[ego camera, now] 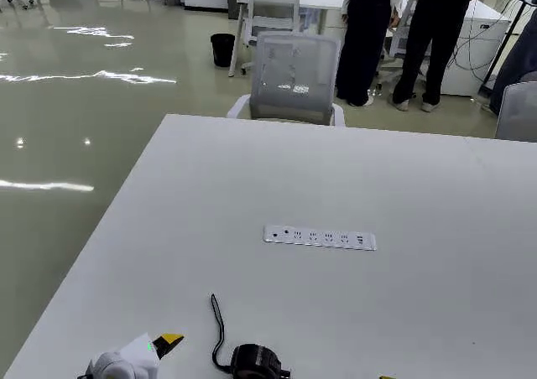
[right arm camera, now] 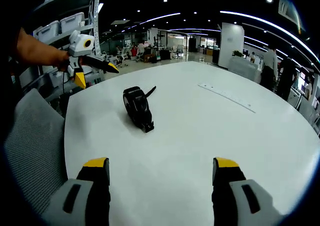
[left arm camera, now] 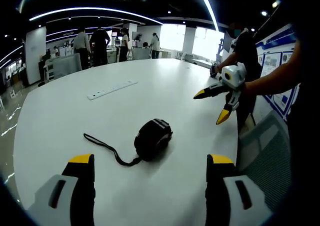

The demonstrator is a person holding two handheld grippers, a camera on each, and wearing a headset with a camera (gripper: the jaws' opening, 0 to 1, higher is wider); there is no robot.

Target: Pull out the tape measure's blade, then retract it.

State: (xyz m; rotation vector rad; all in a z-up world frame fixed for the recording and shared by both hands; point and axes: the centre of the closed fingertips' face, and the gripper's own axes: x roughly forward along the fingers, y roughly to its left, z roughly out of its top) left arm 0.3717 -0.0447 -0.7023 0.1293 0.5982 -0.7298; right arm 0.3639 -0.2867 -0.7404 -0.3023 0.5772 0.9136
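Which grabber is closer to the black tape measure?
The left gripper, low on the left in the head view. Its yellow-tipped fingers look nearer the tape measure than the right gripper on the other side.

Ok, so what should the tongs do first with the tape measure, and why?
Probably slide the left tongs forward and close them on the tape measure. It lies loose on the table, straight ahead of those open tongs, and nothing holds it yet. The right tongs are open too and apart from it, so they could do the pulling once it is held steady.
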